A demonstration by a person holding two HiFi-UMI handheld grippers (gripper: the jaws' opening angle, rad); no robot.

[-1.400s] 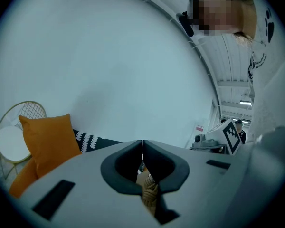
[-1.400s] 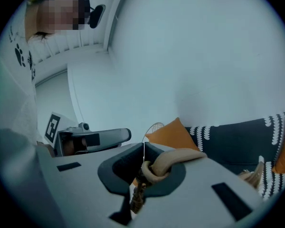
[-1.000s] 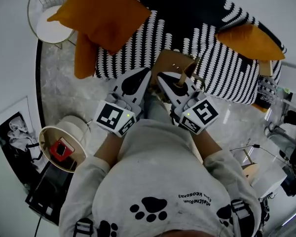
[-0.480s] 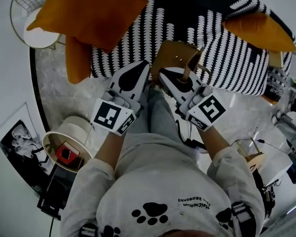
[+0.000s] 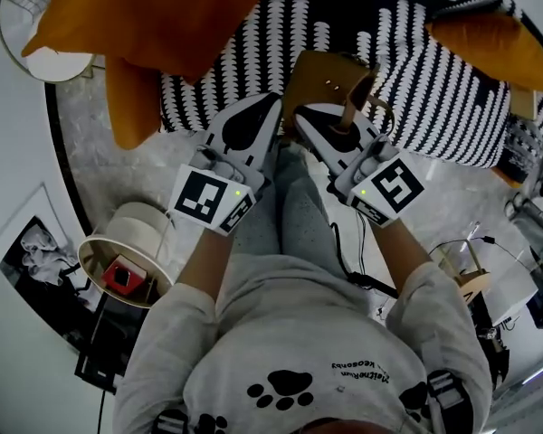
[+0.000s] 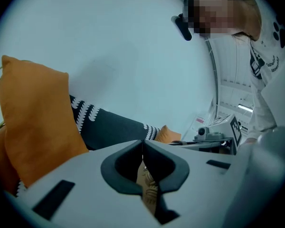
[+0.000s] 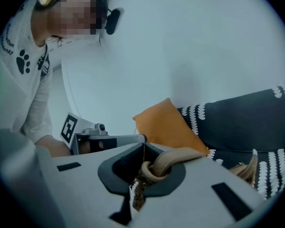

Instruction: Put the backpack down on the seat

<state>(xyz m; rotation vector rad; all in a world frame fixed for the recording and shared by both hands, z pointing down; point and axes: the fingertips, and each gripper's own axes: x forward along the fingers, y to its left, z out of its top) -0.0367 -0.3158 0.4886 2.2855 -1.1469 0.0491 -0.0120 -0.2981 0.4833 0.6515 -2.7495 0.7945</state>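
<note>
Backpack (image 5: 330, 84): tan, at the front edge of the seat (image 5: 434, 107), hanging between the two tongs; whether it touches the seat cannot be told.
Seat cover: black with white stripes.
Left tongs (image 6: 143, 147): pressed together, pinching a braided strap (image 6: 147, 186) of the backpack.
Right tongs (image 7: 143, 158): pressed together, pinching a looped strap (image 7: 175, 156) of the backpack.
Beside it: orange cushions (image 5: 154, 16) on the seat, to either side of the backpack.

striped sofa seat (image 5: 253, 61) open in the middle, large orange cushion (image 5: 154, 12) crowding its left end, smaller orange cushion (image 5: 493, 48) at right, tan backpack (image 5: 319, 84) against front edge, round white container (image 5: 131, 242) on floor left
</note>
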